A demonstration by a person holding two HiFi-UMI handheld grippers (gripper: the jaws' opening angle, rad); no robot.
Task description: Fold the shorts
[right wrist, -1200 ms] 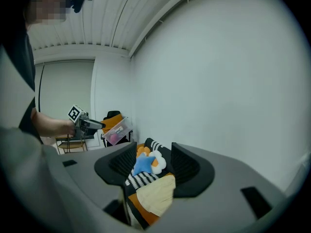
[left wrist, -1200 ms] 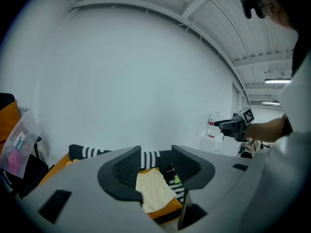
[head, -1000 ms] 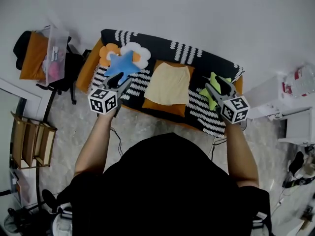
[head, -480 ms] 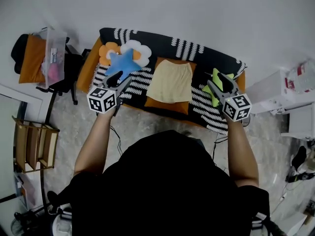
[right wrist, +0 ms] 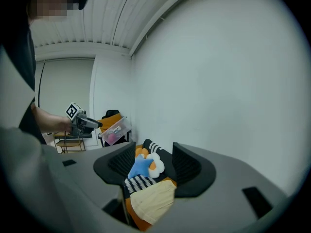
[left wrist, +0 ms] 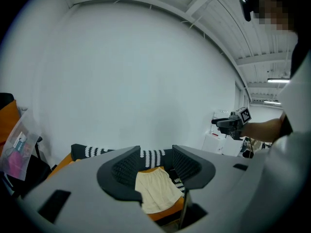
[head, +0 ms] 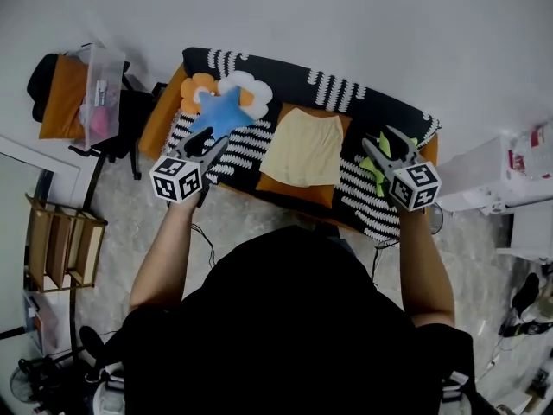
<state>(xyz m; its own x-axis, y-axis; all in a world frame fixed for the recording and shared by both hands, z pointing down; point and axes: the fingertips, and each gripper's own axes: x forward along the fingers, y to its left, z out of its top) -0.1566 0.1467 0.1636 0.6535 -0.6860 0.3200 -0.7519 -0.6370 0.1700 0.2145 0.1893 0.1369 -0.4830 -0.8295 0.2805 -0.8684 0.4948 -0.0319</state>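
Base: Where are the shorts lying against the jaws?

Op: I'm seeing the shorts (head: 300,150) lying flat on an orange cushion (head: 289,188), between the left gripper (head: 210,142) and the right gripper (head: 380,143) and well apart from both. I'm holding both grippers in the air short of the couch. Each gripper view is showing the shorts beyond the jaw gap, untouched.

Base: Jaws?

Op: The left jaws are standing apart, gripping nothing. The right jaws have just been opening a little wider, also with nothing between them.

Base: Materials?

Op: The shorts are looking like soft pale-yellow cloth, roughly square, with the waistband at the far edge. The jaw pads are showing dark and ribbed. A black-and-white striped cover (head: 356,184) is draping the couch.

Base: Counts?

Op: I'm counting one pair of shorts, two grippers, one blue star pillow (head: 216,112), one white-and-orange flower pillow (head: 244,85), and one green plush (head: 377,173) partly hiding behind the right gripper.
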